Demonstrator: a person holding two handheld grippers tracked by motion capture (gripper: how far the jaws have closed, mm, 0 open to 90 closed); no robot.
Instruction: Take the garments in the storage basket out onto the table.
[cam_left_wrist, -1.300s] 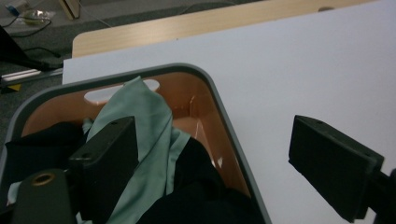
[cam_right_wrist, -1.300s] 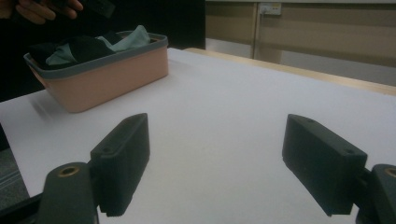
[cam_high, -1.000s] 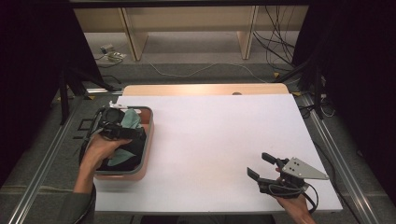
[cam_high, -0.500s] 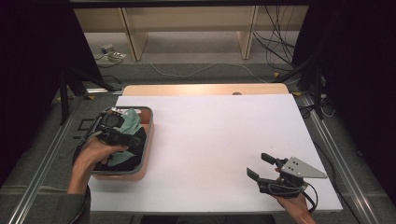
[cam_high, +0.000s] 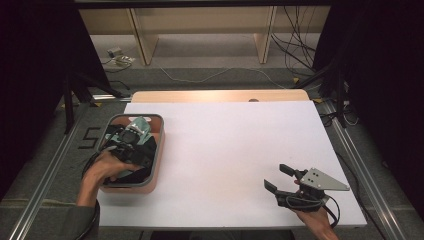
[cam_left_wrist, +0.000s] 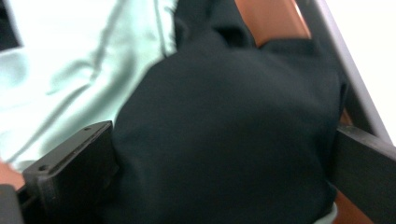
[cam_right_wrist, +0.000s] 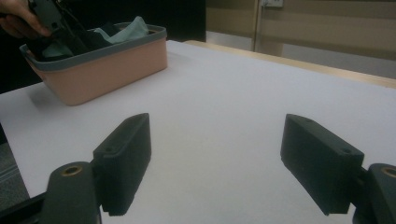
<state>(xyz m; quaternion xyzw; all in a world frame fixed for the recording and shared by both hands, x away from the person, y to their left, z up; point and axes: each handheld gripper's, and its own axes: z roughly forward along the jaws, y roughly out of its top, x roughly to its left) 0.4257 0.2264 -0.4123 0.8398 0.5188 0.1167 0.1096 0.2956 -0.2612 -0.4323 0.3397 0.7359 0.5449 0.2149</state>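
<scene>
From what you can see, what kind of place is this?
Likely a lab data-collection bench, not a home: a bare white table framed by metal floor rails, loose cables behind it, and a pink basket of cloths.

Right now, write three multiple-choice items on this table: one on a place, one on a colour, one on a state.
1. Where does the basket sit on the table?
A near its left edge
B at its middle
C at its far right corner
2. What colour are the basket's walls?
A blue
B salmon pink
C yellow
3. How do the right tongs stand?
A shut on cloth
B open and empty
C shut on the basket

A: the high view shows it at the left. B: pink sides under a grey rim. B: jaws apart over bare table.
</scene>
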